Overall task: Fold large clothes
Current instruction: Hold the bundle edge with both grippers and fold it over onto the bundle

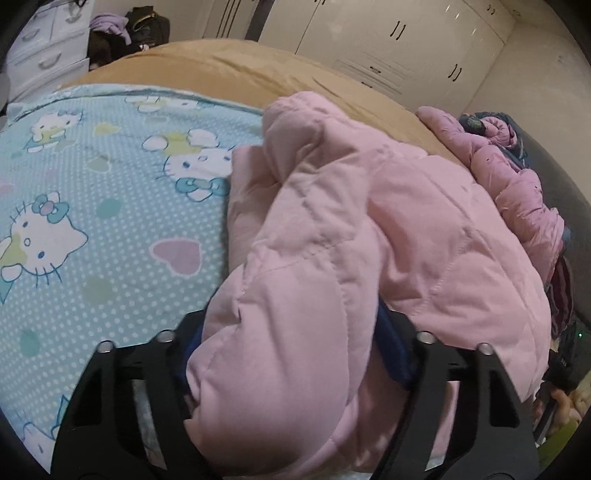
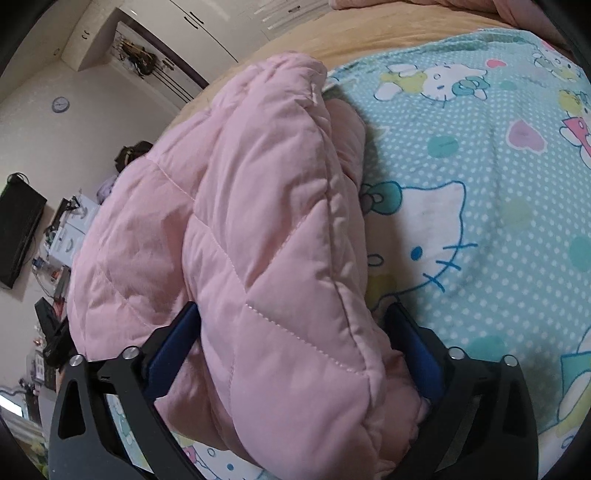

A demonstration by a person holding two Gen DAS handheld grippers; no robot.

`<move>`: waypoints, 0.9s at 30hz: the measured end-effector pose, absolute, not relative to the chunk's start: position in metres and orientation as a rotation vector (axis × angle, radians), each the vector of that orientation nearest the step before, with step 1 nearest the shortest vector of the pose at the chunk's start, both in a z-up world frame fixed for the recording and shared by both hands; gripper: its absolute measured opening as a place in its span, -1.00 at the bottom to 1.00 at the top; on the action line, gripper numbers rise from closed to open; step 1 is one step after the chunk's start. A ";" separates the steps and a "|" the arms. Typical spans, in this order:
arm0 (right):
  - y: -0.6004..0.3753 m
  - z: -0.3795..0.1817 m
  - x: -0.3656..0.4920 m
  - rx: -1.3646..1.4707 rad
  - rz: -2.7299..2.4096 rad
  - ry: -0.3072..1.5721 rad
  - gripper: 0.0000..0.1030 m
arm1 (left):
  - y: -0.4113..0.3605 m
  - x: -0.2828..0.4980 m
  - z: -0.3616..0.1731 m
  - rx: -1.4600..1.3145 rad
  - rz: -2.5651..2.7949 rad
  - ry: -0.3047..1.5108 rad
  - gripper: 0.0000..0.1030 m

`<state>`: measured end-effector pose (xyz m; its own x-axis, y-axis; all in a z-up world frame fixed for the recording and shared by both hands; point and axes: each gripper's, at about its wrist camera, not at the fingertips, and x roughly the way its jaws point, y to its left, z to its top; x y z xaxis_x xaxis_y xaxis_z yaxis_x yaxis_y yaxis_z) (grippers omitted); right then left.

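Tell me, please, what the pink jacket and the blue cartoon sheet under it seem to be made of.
The pink jacket looks like padded, quilted fabric with a matte woven shell, probably cotton or polyester: it is puffy and has stitched seam lines. The sheet looks like thin printed cotton-type cloth, matte, lying flat with soft wrinkles; the exact fibre cannot be told.

- A bed (image 1: 236, 59) with a tan blanket stands before glossy white wardrobe doors with black handles (image 1: 399, 29).
- Left of the bed, pale drawers (image 1: 48, 48).
- Cream wall with a round clock (image 2: 60, 104) nearby.
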<state>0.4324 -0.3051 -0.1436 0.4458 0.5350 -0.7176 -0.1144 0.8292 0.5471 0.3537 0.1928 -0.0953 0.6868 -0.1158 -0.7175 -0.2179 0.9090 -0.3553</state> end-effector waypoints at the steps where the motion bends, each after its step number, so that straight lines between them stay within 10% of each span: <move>1: -0.304 -0.142 0.431 0.465 0.440 1.027 0.71 | 0.193 0.354 -0.094 -0.439 0.055 0.814 0.04; 11: -0.303 -0.105 0.410 0.472 0.482 0.920 -0.02 | 0.181 0.345 -0.061 -0.420 0.026 0.746 -0.36; 27: -0.309 -0.050 0.348 0.394 0.556 0.895 -0.07 | 0.161 0.275 -0.027 -0.396 -0.009 0.729 -0.42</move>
<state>0.3484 -0.3087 -0.0498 0.5014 0.6042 -0.6193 -0.2873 0.7914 0.5395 0.2747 0.1610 -0.0265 0.7494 -0.1447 -0.6461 -0.1279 0.9258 -0.3557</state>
